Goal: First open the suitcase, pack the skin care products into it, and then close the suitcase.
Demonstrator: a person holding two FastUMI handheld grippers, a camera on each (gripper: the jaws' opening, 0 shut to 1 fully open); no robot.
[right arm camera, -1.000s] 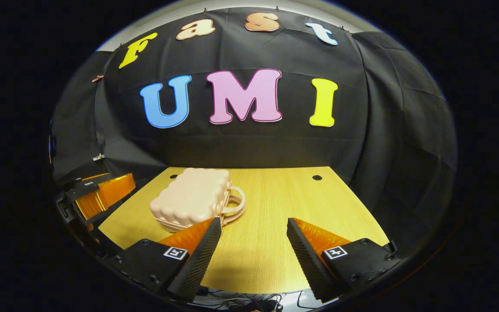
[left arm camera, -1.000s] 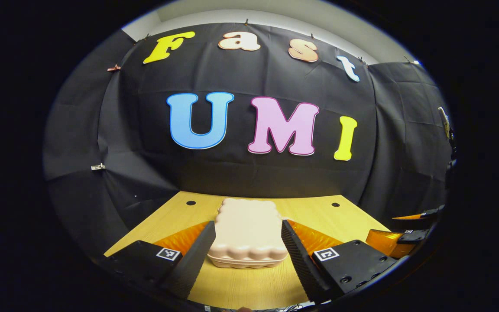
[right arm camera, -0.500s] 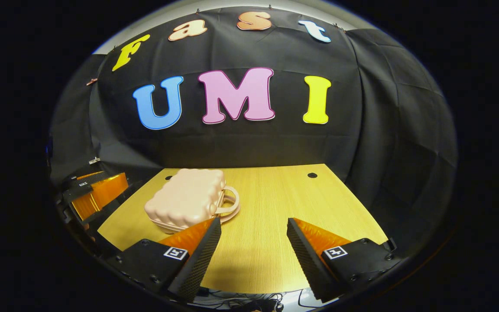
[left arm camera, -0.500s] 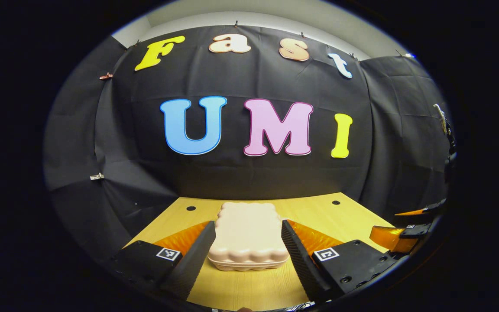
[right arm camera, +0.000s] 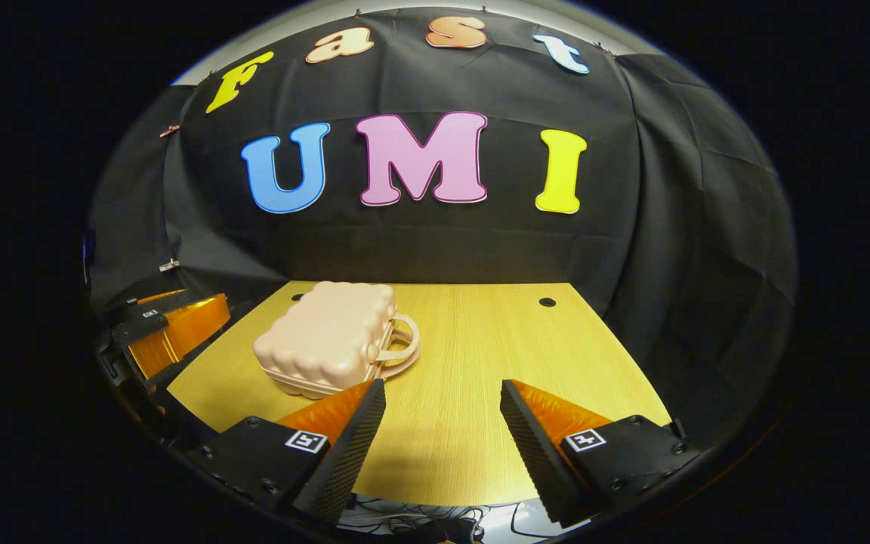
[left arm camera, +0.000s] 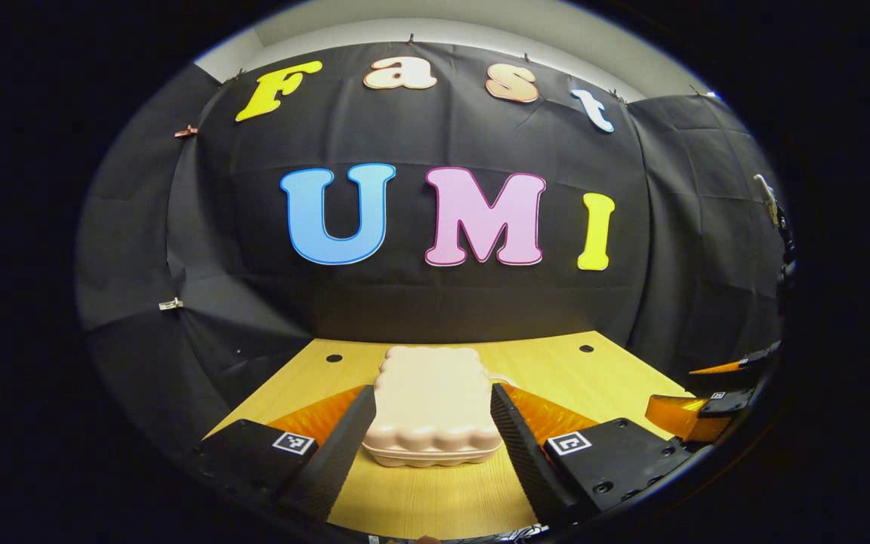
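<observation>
Just one closed suitcase (right arm camera: 329, 338).

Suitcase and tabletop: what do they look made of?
Suitcase: looks like a moulded hard plastic shell, pale pink, matte to satin; signs are the rigid scalloped edges, the seam around its side and a stiff loop handle. Table: light wood or wood-look laminate; fine straight grain lines and a soft sheen. Which of the two, I cannot tell.
</observation>
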